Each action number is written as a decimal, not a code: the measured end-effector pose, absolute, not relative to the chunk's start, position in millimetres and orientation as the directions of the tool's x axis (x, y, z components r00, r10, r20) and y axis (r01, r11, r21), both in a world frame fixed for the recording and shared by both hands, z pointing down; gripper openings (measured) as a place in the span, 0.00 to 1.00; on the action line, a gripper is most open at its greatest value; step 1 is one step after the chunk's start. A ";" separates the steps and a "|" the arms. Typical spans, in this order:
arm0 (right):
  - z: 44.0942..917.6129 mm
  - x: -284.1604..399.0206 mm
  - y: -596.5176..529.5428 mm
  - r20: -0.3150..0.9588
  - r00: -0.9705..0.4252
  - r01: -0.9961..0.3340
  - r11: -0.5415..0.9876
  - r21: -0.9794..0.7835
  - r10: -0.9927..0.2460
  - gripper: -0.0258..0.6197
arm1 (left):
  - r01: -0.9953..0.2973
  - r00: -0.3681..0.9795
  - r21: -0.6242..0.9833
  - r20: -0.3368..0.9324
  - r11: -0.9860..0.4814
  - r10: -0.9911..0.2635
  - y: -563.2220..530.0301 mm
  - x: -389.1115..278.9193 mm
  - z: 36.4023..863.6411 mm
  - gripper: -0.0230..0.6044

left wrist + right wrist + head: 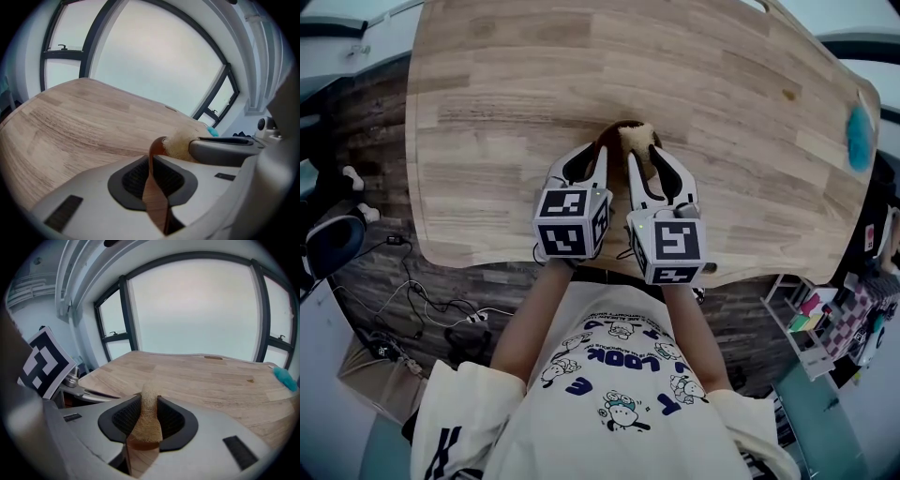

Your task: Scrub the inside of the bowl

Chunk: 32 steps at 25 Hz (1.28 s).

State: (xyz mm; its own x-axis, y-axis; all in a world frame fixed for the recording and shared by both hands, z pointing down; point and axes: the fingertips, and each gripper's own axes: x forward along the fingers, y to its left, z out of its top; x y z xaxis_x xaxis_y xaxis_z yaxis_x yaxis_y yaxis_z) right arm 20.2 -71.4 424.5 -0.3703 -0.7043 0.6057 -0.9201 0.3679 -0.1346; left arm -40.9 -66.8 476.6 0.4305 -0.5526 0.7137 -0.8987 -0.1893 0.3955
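Observation:
A brown bowl (608,132) sits near the front edge of the wooden table (516,94), mostly hidden behind both grippers. My left gripper (589,155) is shut on its thin brown rim (153,187), which runs up between the black pads. A tan fibrous sponge (637,138) lies over the bowl, and my right gripper (654,159) is shut on it. In the right gripper view the sponge (149,401) stands pinched between the pads. The left gripper view shows the sponge (178,143) just past the rim, with a right-gripper finger (225,150) beside it.
A teal blue object (859,138) lies at the table's far right edge. Cables (422,309) run over the floor on the left. A shelf with small items (834,319) stands to the right. Large windows are behind the table.

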 end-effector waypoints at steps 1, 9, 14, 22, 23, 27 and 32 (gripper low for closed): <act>426.6 17.2 -71.6 0.613 -0.371 -0.918 0.376 -0.127 -0.698 0.20 | -0.901 0.426 0.386 0.714 -0.196 -0.556 -67.8 -39.8 476.0 0.12; 459.2 13.5 -65.4 0.694 -0.359 -0.921 0.358 -0.154 -0.624 0.20 | -0.892 0.449 0.382 0.704 -0.240 -0.549 -69.0 -32.6 475.9 0.11; 463.6 11.2 -67.3 0.730 -0.370 -0.911 0.380 -0.162 -0.575 0.20 | -0.882 0.470 0.395 0.694 -0.258 -0.546 -68.8 -32.3 475.2 0.11; 466.4 2.5 -66.2 0.748 -0.455 -0.857 0.465 -0.221 -0.484 0.19 | -0.867 0.496 0.414 0.669 -0.277 -0.554 -71.1 -33.5 474.7 0.11; 466.2 1.0 -64.9 0.748 -0.468 -0.846 0.483 -0.226 -0.470 0.19 | -0.866 0.498 0.416 0.667 -0.277 -0.554 -71.0 -33.6 474.6 0.11; 465.9 -7.6 -57.1 0.747 -0.530 -0.784 0.567 -0.252 -0.400 0.18 | -0.868 0.496 0.402 0.668 -0.291 -0.555 -71.5 -34.2 474.5 0.11; 465.4 -12.4 -49.9 0.742 -0.588 -0.708 0.648 -0.279 -0.323 0.18 | -0.862 0.506 0.395 0.670 -0.316 -0.544 -70.7 -34.0 474.4 0.11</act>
State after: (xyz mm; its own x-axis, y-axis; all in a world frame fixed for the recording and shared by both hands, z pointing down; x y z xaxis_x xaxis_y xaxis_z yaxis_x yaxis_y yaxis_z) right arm -12.4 -49.9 465.4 -0.5879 -0.3231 0.7416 -0.7083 0.6484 -0.2790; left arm -34.0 -70.7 474.4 0.5061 -0.5437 0.6695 -0.8625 -0.3163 0.3951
